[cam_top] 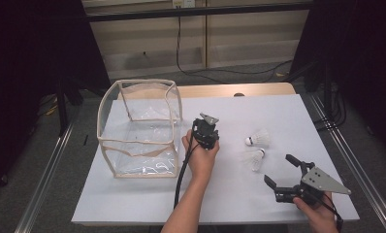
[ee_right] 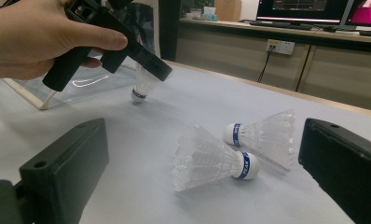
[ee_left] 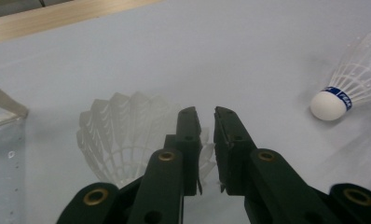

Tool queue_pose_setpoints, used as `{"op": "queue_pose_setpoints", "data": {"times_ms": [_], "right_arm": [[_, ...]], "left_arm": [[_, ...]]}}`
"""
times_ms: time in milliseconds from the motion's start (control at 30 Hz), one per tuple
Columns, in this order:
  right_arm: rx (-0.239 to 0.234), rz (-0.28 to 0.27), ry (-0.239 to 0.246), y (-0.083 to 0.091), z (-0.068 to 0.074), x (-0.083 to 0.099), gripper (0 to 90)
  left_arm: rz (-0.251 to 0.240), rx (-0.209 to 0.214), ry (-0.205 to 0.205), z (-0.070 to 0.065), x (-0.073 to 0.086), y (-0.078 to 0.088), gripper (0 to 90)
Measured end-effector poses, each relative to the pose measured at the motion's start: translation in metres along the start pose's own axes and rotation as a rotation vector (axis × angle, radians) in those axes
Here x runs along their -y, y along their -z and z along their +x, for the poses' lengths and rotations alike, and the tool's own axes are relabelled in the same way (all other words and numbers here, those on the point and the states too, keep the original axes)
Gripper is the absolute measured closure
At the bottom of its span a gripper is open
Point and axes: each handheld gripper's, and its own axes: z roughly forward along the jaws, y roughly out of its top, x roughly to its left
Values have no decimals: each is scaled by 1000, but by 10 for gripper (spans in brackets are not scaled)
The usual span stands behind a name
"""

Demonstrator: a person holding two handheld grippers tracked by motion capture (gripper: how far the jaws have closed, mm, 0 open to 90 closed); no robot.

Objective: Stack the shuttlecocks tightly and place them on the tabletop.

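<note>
In the high view, the left gripper (cam_top: 206,127) hangs over the white table (cam_top: 133,204) just right of the clear, tape-edged storage box (cam_top: 137,128), pointing down. Two loose shuttlecocks (cam_top: 259,139) (cam_top: 254,158) lie well to its right, close together. The right gripper (cam_top: 283,172) rests near the table's front right corner, its jaws spread wide with nothing between them.

In the left gripper view, a third shuttlecock (ee_left: 127,140) sits under the jaws, which stand almost together with only a thin slit, pinching the feather skirt. The risk, judging from this, is that so light a hold on thin feathers lets the shuttlecock slip or swing loose on its way to the box, or crushes the feathers if squeezed harder.

In the right gripper view, the held shuttlecock (ee_right: 141,86) hangs cork-down from the left gripper (ee_right: 153,70), its cork at or just above the table beside the box (ee_right: 39,100). A drag across the surface could tug it free. The box's soft wall looks easy to knock or fold with a careless approach.
</note>
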Motion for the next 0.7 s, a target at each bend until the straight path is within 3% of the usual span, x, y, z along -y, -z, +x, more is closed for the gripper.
{"op": "queue_pose_setpoints", "data": {"times_ms": [400, 700], "right_arm": [[0, -1, 0, 0, 0, 0, 11], [-4, -1, 10, 0, 1, 0, 11]], "left_arm": [[2, 40, 29, -3, 1, -5, 789], [5, 28, 74, 0, 1, -8, 862]]}}
